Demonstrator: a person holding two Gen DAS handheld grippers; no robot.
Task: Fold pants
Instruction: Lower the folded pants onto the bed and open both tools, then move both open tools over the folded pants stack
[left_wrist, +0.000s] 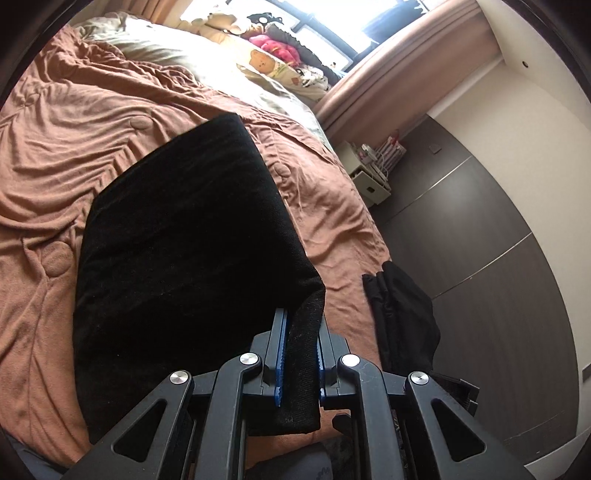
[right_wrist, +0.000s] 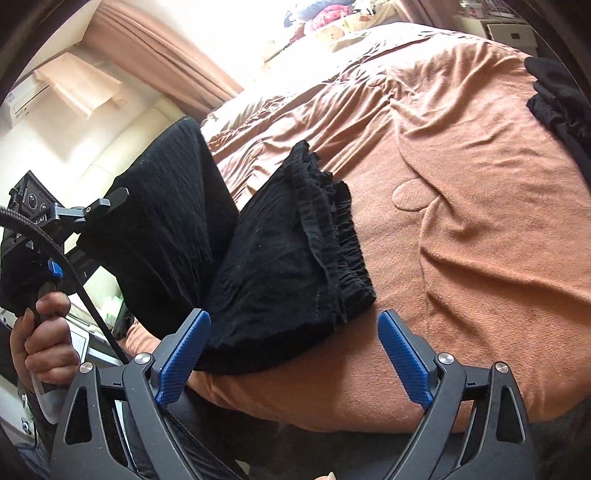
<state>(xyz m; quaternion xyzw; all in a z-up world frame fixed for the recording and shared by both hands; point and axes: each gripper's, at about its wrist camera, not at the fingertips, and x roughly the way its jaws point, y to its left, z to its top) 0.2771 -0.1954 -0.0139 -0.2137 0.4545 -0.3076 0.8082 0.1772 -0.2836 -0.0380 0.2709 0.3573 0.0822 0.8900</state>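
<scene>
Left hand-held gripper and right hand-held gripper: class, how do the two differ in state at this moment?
The left hand-held gripper is shut, its blue pads clamping a thick fold of the black pants; the right hand-held gripper stands wide open, holding nothing. The left one lifts the cloth off the brown bedspread; the right one hovers beside the pants' gathered waistband. Both have blue ribbed pads on black frames.

Home bedroom: rumpled bed (left_wrist: 92, 122), curtains (right_wrist: 155, 48), bedside cabinet (left_wrist: 369, 173).

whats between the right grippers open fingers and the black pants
Nothing but bare orange bedspread: in the right wrist view the right gripper hangs open just short of the pants.
</scene>
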